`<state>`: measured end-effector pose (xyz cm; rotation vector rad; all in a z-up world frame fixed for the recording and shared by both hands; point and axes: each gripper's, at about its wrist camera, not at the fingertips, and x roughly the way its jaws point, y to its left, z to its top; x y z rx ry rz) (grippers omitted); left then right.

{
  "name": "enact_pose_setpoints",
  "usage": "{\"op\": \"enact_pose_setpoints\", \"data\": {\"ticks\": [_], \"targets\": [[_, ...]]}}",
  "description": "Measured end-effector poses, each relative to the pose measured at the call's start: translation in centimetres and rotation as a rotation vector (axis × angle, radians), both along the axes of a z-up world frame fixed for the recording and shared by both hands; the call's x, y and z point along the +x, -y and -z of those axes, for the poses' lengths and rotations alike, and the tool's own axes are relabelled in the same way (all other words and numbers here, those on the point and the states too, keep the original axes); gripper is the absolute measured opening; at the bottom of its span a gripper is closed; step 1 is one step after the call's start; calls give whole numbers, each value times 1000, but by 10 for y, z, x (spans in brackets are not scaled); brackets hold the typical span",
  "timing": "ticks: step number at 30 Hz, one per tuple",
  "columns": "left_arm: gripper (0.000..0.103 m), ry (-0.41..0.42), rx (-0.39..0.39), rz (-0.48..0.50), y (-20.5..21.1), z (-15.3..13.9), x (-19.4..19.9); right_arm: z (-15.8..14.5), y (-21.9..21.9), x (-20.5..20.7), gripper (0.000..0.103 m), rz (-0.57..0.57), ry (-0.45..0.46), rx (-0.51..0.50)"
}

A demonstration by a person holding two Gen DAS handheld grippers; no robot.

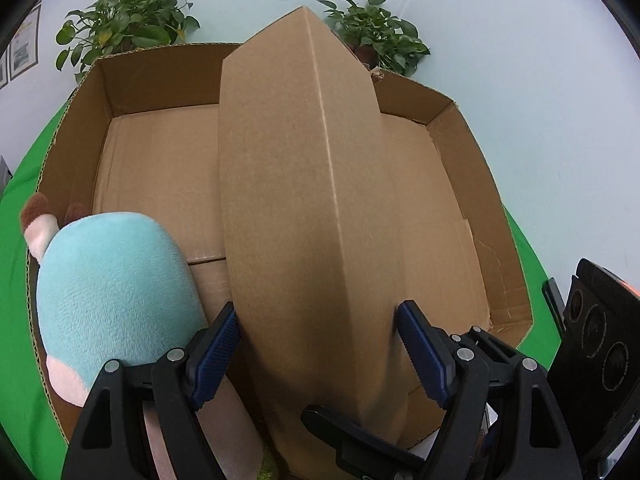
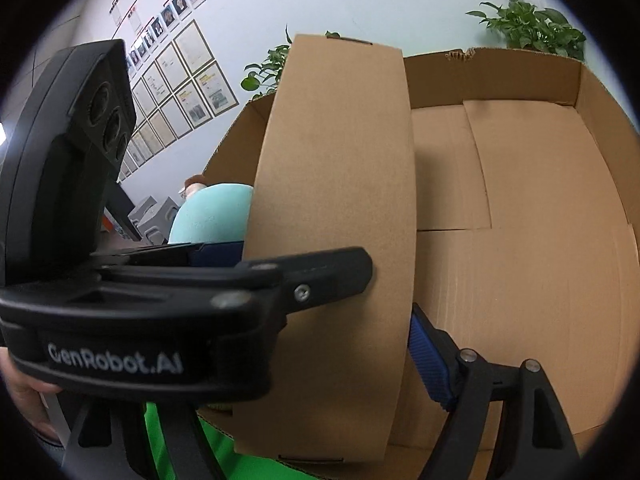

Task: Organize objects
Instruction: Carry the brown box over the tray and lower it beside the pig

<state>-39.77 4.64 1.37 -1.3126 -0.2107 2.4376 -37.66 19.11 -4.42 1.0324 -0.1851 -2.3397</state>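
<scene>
A small closed cardboard box [image 1: 304, 208] stands on edge inside a large open cardboard carton [image 1: 476, 184]. My left gripper [image 1: 316, 344] is shut on the small box, one blue pad on each side of it. A light blue plush toy [image 1: 112, 284] with pink and brown parts lies in the carton's left corner, against my left finger. In the right wrist view the small box [image 2: 332, 200] fills the middle. My right gripper [image 2: 336, 344] holds it too: the right blue pad [image 2: 430, 364] presses its edge, and the left finger is hidden behind the left gripper's body [image 2: 132, 312].
The carton sits on a green cloth [image 1: 24, 264]. Two potted plants [image 1: 124, 24] stand behind it against a pale wall. Framed papers [image 2: 180, 84] hang on the wall at left. The carton's floor [image 2: 540, 240] to the right of the small box is bare.
</scene>
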Motion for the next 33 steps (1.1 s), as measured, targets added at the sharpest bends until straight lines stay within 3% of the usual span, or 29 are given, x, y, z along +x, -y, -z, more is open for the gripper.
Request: {"op": "enact_pose_setpoints", "data": {"ticks": [4,9,15,24,33], "targets": [[75,8,1,-17,2,-2,2,0,5,8,79,5,-12,19],[75,-80,23,-72,13,-28,38,13,11,-6,79,50,48,61],[73,-103,14,-93,32,-33,53,13,22,-6,79,70,45,117],[73,-153,26,-136,64,-51,82,16,33,-13,82,78,98,117],[73,-212,26,-186,74,-65,112,-4,17,16,86,40,10,144]]}}
